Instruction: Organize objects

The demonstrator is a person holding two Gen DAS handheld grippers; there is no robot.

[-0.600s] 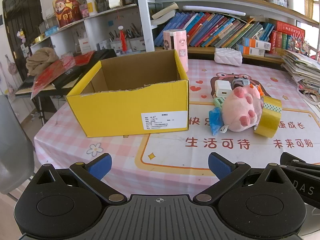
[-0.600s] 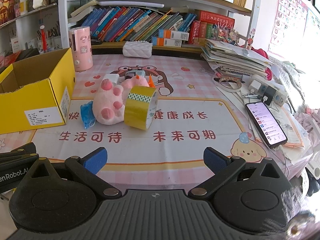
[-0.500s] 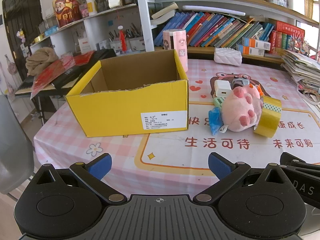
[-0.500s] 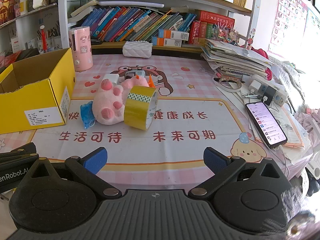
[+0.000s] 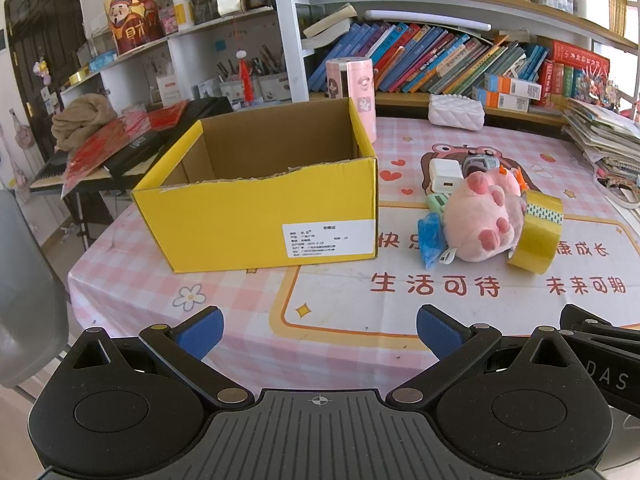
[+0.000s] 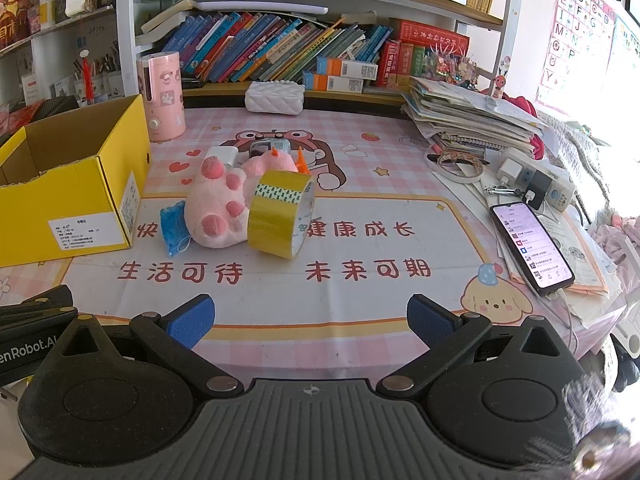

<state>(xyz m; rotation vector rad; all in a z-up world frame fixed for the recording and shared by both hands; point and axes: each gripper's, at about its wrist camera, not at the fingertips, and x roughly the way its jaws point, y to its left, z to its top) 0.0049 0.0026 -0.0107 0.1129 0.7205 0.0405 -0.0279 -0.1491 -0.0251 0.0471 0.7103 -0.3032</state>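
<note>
An open yellow cardboard box [image 5: 256,216] [image 6: 68,188] stands on the left of the table, its visible inside empty. Beside it lies a pile: a pink plush toy [image 5: 480,220] [image 6: 218,204], a yellow tape roll [image 5: 536,232] [image 6: 280,214] leaning on the plush, a blue packet [image 5: 430,238] [image 6: 173,228], a white charger [image 5: 446,174] and a small grey device [image 5: 478,160]. My left gripper [image 5: 320,332] is open and empty near the table's front edge, in front of the box. My right gripper [image 6: 310,320] is open and empty, in front of the pile.
A pink cylinder [image 6: 160,96] and a white quilted pouch [image 6: 274,96] stand at the back. A phone [image 6: 530,248], a power strip [image 6: 536,180] and stacked papers [image 6: 468,120] lie at the right. Bookshelves [image 5: 440,60] run behind the table.
</note>
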